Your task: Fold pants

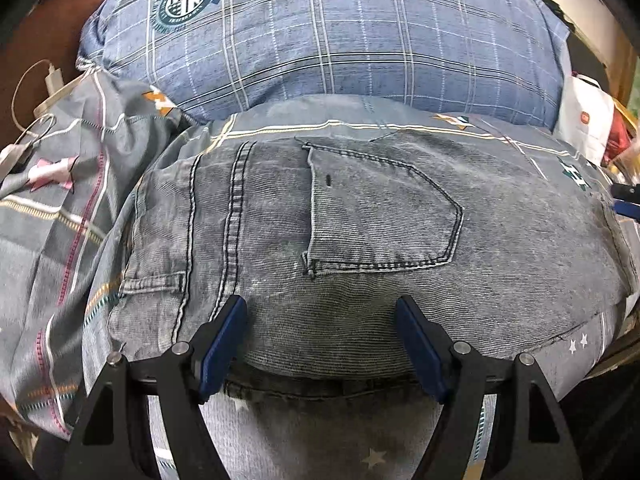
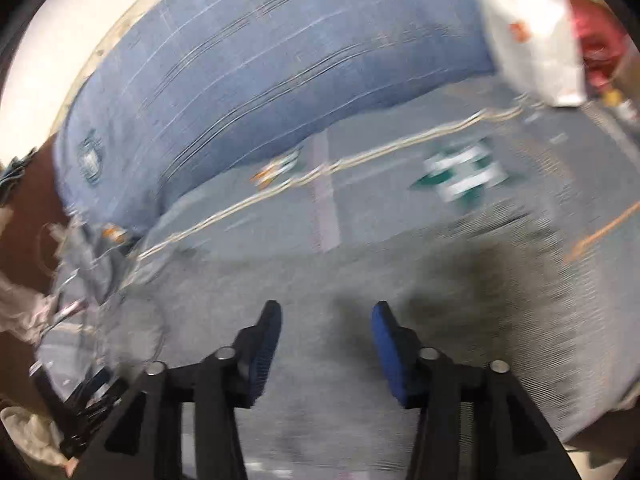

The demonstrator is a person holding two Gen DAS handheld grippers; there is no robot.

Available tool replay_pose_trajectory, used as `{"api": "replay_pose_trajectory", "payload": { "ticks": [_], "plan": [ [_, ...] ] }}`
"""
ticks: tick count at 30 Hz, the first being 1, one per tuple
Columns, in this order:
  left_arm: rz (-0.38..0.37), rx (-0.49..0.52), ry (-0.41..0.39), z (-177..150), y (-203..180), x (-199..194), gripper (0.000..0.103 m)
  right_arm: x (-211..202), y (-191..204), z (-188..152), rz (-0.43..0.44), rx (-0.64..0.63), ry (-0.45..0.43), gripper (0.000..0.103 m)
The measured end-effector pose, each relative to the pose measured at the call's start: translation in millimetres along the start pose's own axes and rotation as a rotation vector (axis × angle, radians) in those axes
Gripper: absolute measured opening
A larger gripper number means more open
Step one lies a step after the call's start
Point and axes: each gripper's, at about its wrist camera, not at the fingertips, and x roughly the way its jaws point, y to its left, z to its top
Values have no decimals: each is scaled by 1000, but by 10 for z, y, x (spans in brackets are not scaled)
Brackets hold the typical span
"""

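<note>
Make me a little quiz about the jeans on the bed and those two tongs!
1. True or false: the left tongs are squeezing the grey jeans.
2. What lies just behind the jeans? A) blue plaid pillow B) a wooden chair C) a round mirror
3. Fill in: the stitched shape on top of the jeans is a back ____.

Key
1. False: their jaws are spread open above the cloth, holding nothing. The right tongs are open too.
2. A
3. pocket
</note>
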Motion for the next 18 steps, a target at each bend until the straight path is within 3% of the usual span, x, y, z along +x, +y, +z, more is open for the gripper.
{"api": "replay_pose_trajectory", "payload": {
  "ticks": [2, 4, 5, 7, 9, 10, 11, 16, 17, 18],
  "plan": [
    [13, 10, -8, 9, -44, -5, 77, 39, -359, 146, -160, 14, -8, 53],
    [19, 15, -7, 32, -99, 27, 77, 125, -605, 234, -202, 23, 18, 48],
    [15, 18, -1, 43, -128, 50, 77, 212, -656, 269, -231, 6, 43, 37],
    [16, 30, 3, 46, -193, 96, 77, 347, -636, 294, -248, -45, 73, 35],
    [15, 44, 7, 32, -250, 123, 77, 438, -617, 303, -310, -97, 101, 16],
    [16, 49, 8, 34, -268, 136, 77, 435, -596, 309, -320, -114, 99, 15],
    [17, 54, 7, 30, -284, 143, 77, 404, -566, 317, -315, -127, 95, 8],
    [14, 64, -3, 27, -303, 196, 77, 106, -407, 433, -367, -203, -28, 7],
    [16, 66, -5, 25, -302, 202, 77, 61, -369, 459, -378, -209, -50, 0],
    [20, 69, -8, 25, -303, 210, 77, 70, -368, 498, -384, -198, -71, 0]
  ]
}}
